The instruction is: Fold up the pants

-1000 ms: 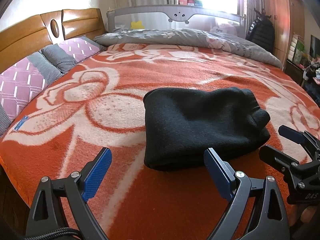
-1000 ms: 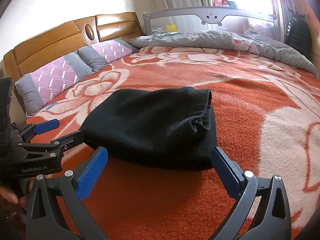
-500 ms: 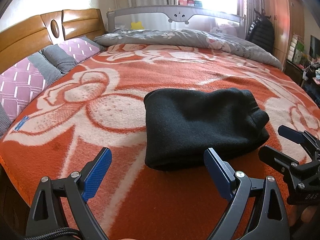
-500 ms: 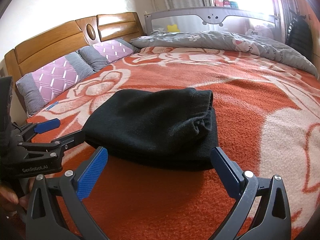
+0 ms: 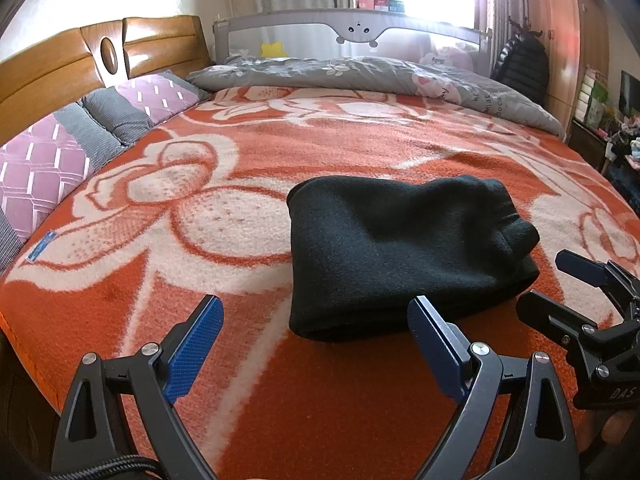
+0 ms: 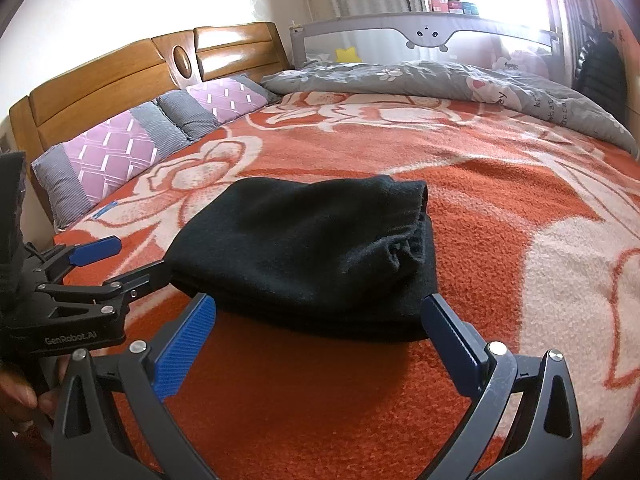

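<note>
The black pants [image 5: 396, 248] lie folded in a thick bundle on the orange flowered blanket [image 5: 200, 216]; they also show in the right wrist view [image 6: 312, 252]. My left gripper [image 5: 316, 344] is open and empty, just short of the bundle's near left edge. My right gripper [image 6: 316, 340] is open and empty, just short of the bundle's near edge. Each gripper shows in the other's view: the right one [image 5: 560, 284] at the bundle's right end, the left one [image 6: 120, 260] at its left end.
Purple and grey pillows [image 5: 60, 152] line the wooden headboard [image 5: 80, 60] at the left. A grey quilt [image 5: 360, 76] lies across the far side below a bed rail [image 5: 352, 32]. A wardrobe and cluttered shelves [image 5: 592, 92] stand at the right. The blanket's near edge [image 5: 24, 344] is at the lower left.
Both grippers have drawn back very slightly from the folded pants. The pants have not moved.
</note>
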{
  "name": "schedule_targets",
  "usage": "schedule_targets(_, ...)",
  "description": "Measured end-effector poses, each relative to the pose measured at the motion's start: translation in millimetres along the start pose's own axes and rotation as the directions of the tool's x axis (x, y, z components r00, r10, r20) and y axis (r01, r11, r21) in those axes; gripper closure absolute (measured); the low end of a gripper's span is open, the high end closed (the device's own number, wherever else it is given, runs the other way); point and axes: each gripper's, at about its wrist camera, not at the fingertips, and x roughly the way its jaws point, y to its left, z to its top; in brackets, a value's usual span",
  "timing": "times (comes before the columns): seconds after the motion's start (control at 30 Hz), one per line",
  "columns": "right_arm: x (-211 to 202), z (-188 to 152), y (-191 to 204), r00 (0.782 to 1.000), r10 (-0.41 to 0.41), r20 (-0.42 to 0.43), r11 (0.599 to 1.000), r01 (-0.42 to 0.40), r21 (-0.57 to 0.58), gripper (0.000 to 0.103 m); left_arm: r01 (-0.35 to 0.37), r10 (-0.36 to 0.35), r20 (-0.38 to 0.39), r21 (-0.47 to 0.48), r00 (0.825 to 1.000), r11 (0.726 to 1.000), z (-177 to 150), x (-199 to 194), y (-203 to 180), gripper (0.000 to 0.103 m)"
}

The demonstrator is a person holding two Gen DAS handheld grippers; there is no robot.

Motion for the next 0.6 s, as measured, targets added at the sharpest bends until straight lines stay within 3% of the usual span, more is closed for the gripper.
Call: schedule_targets(0.6, 3.1, 2.8, -15.4, 1.0, 0.001, -0.003, 1.0, -0.001, 0.015, 0.001, 0.003, -0.003, -0.005, 0.0, 1.0, 1.0, 0.9, 2.9, 2.3, 0.009)
